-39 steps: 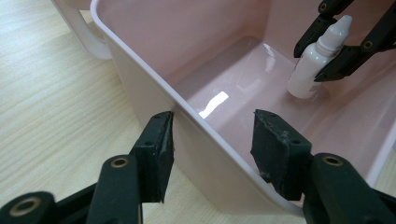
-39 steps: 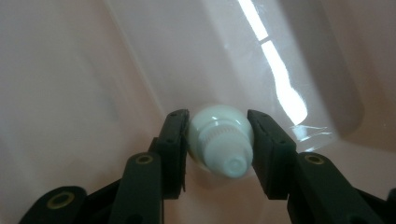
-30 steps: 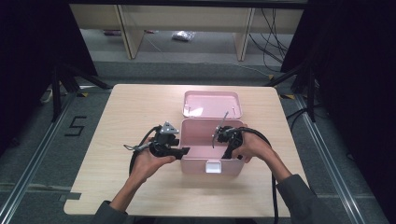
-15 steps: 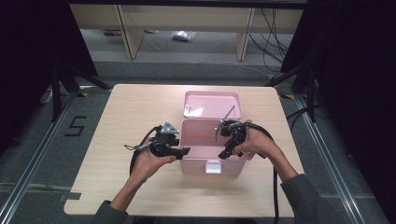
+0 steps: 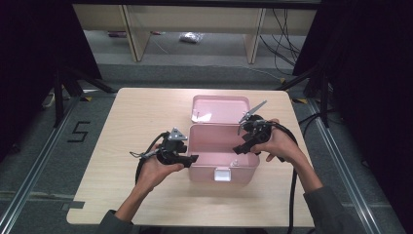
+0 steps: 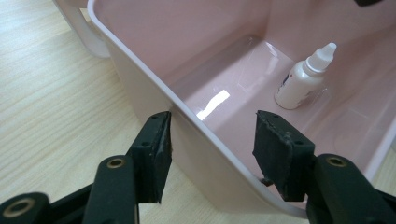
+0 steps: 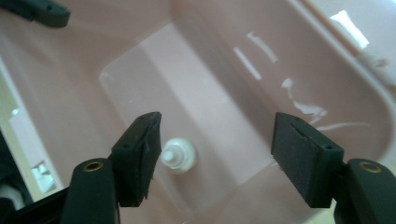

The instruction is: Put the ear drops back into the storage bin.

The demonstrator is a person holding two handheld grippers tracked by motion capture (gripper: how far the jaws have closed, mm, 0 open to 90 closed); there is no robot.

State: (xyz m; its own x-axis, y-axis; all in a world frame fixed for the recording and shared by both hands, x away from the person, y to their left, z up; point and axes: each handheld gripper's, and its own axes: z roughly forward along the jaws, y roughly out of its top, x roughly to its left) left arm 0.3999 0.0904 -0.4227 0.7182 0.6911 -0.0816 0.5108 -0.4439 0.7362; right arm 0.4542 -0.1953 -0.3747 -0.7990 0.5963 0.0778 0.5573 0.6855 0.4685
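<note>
Your left gripper straddles the pink box's wall, jaws apart; your right gripper gapes above the dropper bottle.

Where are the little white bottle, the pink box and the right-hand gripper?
white bottle [image 6: 299, 86], left gripper view, on its body.
pink box [image 5: 207, 171], high view, on its front wall.
right gripper [image 7: 215, 156], right gripper view, midway between its fingertips.

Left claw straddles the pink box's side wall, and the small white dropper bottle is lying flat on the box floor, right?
Not quite. The dropper bottle stands upright on the floor of the pink box, as the left gripper view shows. The left claw does straddle the wall, open.
</note>
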